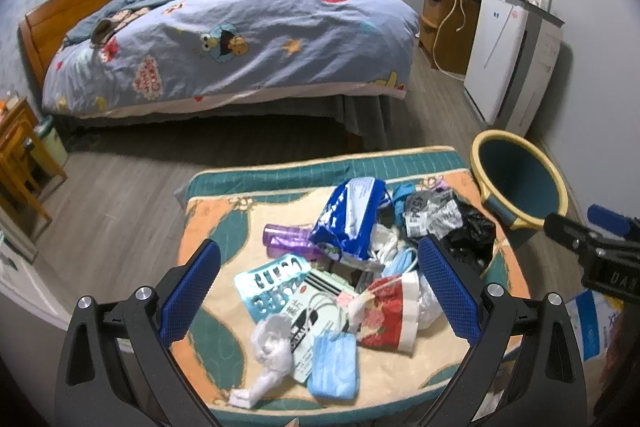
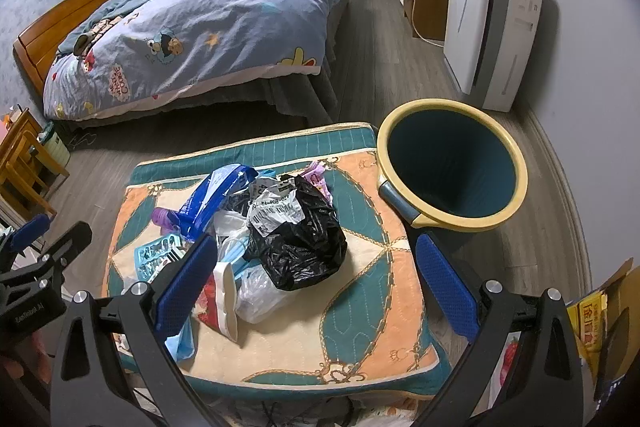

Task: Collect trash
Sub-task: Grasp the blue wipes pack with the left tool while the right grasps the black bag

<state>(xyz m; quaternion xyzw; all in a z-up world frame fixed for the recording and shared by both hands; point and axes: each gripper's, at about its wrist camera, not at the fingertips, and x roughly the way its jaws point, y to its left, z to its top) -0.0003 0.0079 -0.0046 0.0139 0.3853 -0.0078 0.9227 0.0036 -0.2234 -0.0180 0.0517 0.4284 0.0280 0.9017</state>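
A pile of trash lies on a patterned cushion [image 1: 208, 227] [image 2: 360, 307]: a blue plastic bag [image 1: 348, 219] [image 2: 216, 199], a black plastic bag [image 1: 468, 235] [image 2: 304, 247], a red-and-white paper cup [image 1: 392, 311] [image 2: 220, 303], blue face masks [image 1: 334, 367], a white tissue wad [image 1: 268, 343], a teal blister pack [image 1: 272, 283] [image 2: 154, 257] and a purple bottle [image 1: 288, 239]. A teal bin with a yellow rim [image 1: 520, 183] [image 2: 452, 163] stands right of the cushion. My left gripper [image 1: 316, 291] is open above the pile's near side. My right gripper [image 2: 312, 283] is open, hovering over the black bag.
A bed with a blue cartoon duvet [image 1: 240, 35] [image 2: 192, 27] fills the back. A white appliance [image 1: 508, 55] [image 2: 480, 23] and a wooden cabinet [image 1: 448, 27] stand along the right wall. Wooden furniture [image 1: 20, 155] is at the left. A cardboard box [image 2: 600, 319] sits at the right.
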